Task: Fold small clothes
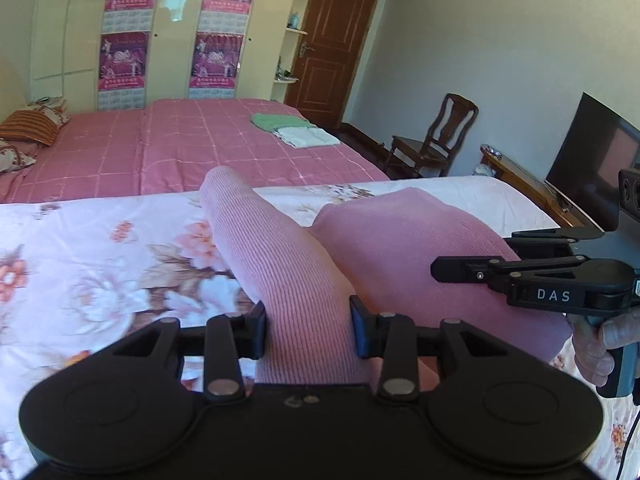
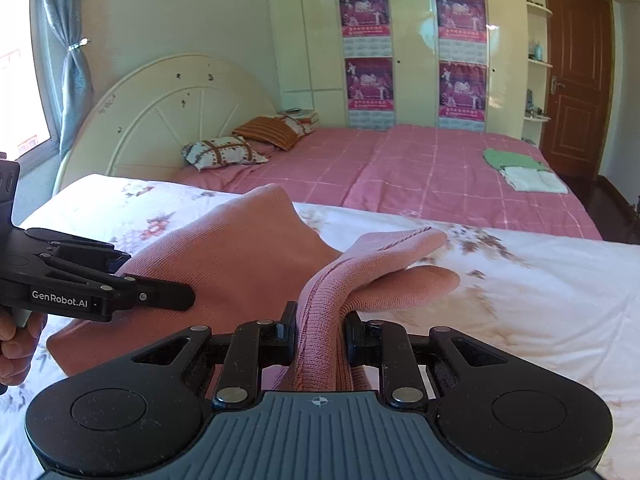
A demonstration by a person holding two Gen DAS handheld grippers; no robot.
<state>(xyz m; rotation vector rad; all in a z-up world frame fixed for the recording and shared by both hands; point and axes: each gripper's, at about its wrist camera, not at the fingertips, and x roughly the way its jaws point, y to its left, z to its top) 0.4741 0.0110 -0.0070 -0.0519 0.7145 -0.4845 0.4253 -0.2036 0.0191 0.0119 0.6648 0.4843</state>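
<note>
1. The left gripper sits at the bottom centre of its own view, jaws partly closed on a thick bunched fold of the pink knit garment. The pads press the ribbed cloth from both sides, so the grip looks firm.
2. The right gripper sits at the bottom centre of its view, jaws closer together and pinching a seamed edge of the same garment. In the left view it appears from the side at the right edge, with the person's hand on its handle.
3. Holding the cloth at two points side by side probably serves to lift one end as a straight edge, so it can be carried over and laid down as a fold.
4. The garment lies in the lower middle of both views, partly lifted, the rest draping onto the floral quilt.
5. In the left view its long axis runs from the jaws up toward the frame's middle, as a tube-like roll pointing away from the camera. In the right view the pinched edge trails toward the right centre.
6. Further off, on the pink checked bed, a green item and a white folded item lie touching, likely finished pieces.
</note>
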